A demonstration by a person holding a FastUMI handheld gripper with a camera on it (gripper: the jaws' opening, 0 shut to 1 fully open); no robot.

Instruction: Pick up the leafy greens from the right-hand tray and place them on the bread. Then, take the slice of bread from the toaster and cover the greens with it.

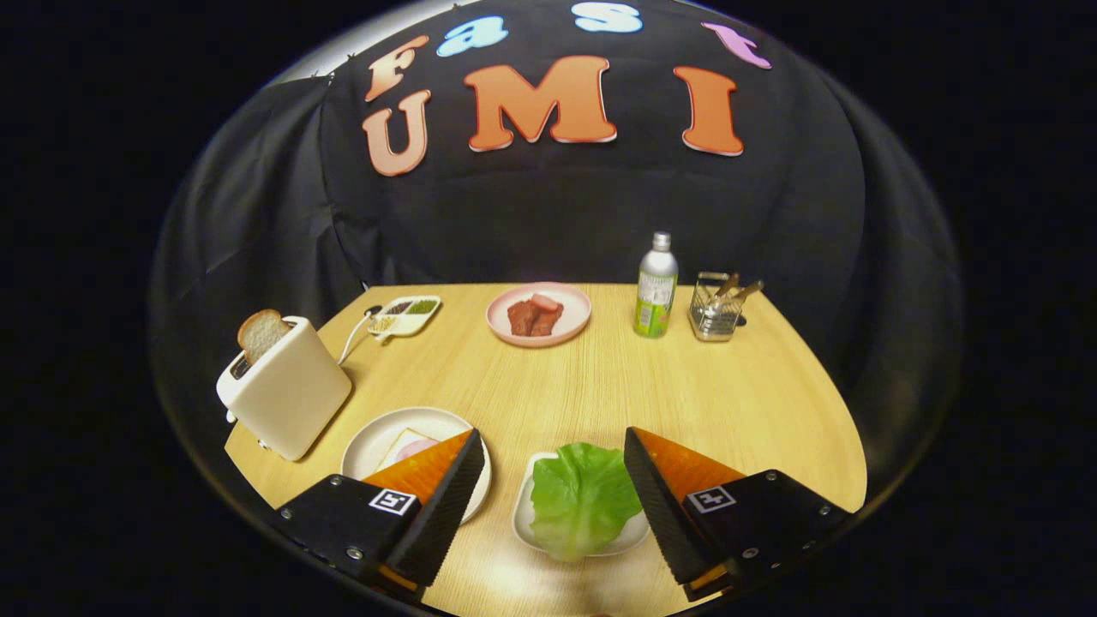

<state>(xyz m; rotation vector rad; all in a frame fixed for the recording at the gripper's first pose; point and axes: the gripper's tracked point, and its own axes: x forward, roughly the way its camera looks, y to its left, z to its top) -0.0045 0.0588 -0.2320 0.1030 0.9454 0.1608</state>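
Note:
A green lettuce leaf [581, 497] lies on a small white tray [524, 514] between my two fingers, nearer the right one. My gripper [553, 446] is open and hovers above the tray with nothing held. Left of the tray, a white plate [377, 437] carries a slice of bread [403, 442] with a pink piece on top, partly hidden behind my left finger [437, 480]. Further left stands a cream toaster [287, 394] with a slice of bread [261, 332] sticking up out of its slot.
At the back of the wooden table [600, 386] are a pink plate of meat [538, 314], a green bottle [656, 287], a wire cutlery holder [716, 307] and a small divided dish [404, 314]. The toaster's cord runs toward that dish.

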